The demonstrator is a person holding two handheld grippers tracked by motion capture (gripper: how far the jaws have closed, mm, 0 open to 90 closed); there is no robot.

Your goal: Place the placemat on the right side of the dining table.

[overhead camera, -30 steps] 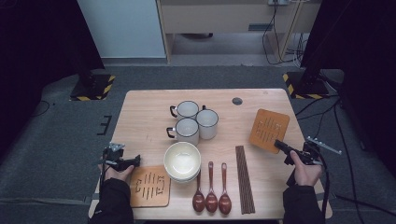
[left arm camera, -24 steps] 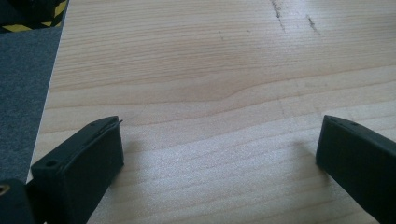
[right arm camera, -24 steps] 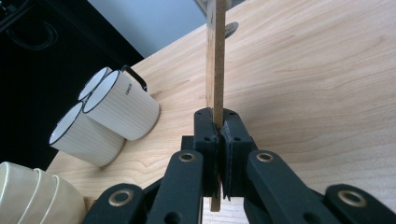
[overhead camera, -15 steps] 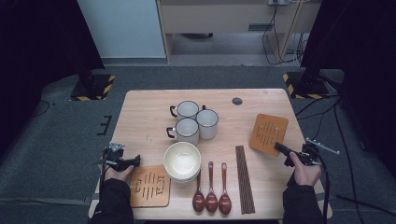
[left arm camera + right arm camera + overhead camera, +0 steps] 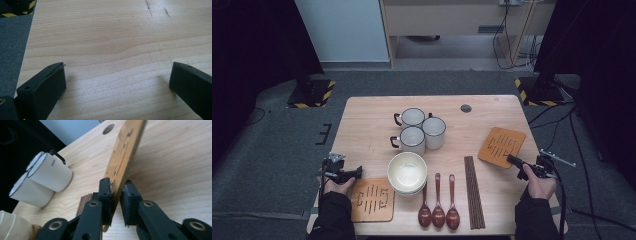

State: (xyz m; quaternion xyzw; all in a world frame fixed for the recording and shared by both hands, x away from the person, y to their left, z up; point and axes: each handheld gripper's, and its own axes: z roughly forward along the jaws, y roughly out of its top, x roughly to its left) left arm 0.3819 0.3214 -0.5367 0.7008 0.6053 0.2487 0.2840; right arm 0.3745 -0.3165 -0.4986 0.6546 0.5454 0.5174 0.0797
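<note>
On the left, the left gripper rests open over bare worktop. On the right, the right gripper has just loosened: its jaws flank the wooden trivet, now set down, so release seems near.

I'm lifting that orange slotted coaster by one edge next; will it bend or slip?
The coaster looks like a stiff board, so it probably won't flex. It seems thin and light. Its smooth faces might slip, since the right hand-held gripper has just been opening around its edge.
</note>
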